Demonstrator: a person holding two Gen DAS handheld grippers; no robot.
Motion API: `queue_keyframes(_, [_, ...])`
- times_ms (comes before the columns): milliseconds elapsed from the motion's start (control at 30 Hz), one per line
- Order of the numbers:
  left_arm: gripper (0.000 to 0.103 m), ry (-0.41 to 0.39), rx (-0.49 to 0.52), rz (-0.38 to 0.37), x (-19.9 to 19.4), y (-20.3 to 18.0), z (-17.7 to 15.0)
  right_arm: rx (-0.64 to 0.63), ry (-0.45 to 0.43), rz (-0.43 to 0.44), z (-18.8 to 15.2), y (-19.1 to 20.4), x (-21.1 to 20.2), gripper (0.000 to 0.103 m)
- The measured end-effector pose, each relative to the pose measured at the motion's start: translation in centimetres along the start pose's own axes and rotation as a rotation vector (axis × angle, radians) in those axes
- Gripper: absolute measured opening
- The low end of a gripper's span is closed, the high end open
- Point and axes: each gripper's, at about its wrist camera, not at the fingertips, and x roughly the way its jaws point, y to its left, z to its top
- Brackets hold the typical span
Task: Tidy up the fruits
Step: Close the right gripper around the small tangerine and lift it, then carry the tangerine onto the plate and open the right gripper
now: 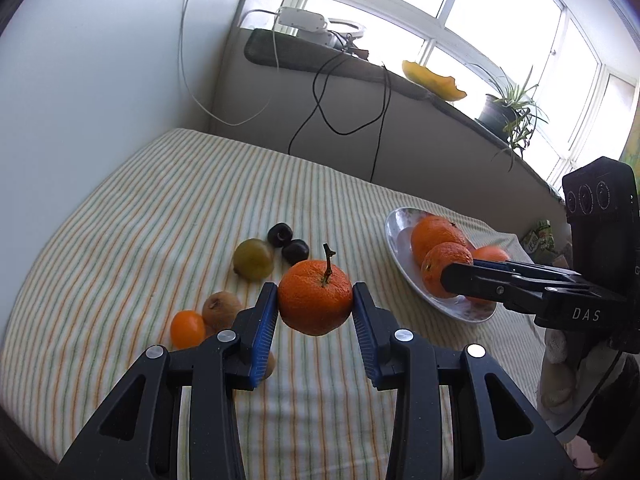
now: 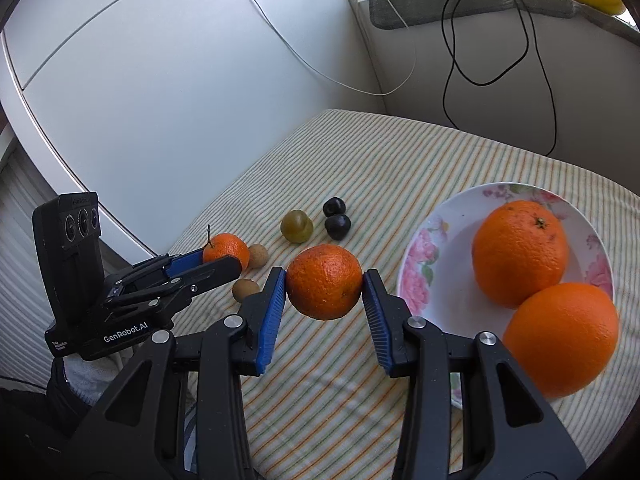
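My left gripper [image 1: 315, 304] is shut on a stemmed tangerine [image 1: 315, 298], held above the striped cloth; it also shows in the right wrist view [image 2: 224, 254]. My right gripper [image 2: 325, 282] is shut on an orange [image 2: 325, 282], held just left of the floral plate [image 2: 424, 264]; in the left wrist view this orange [image 1: 444, 266] hangs over the plate [image 1: 400, 224]. Two oranges [image 2: 520, 252] [image 2: 560, 336] lie in the plate. On the cloth lie a green plum [image 1: 253, 260], two dark plums [image 1: 280, 234] [image 1: 295, 251], a kiwi [image 1: 221, 309] and a small orange fruit [image 1: 187, 329].
The striped cloth [image 1: 160, 200] covers the table, which meets a white wall on the left. A low ledge behind carries cables [image 1: 340, 92], a white device [image 1: 302, 20], a yellow dish [image 1: 432, 78] and a potted plant [image 1: 508, 114]. Another brown fruit [image 2: 245, 289] lies near my left gripper.
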Motion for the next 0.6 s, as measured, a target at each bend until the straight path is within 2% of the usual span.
queue_keyframes(333, [0.036,0.014,0.074,-0.088,3.0,-3.6,2.1,-0.015,-0.015,-0.111,-1.2,-1.6,-2.0,0.041])
queue_keyframes(600, [0.036,0.053,0.091,-0.150,5.9,-5.3,3.3,-0.047,-0.010,-0.171,-1.8,-1.8,-2.6,0.041])
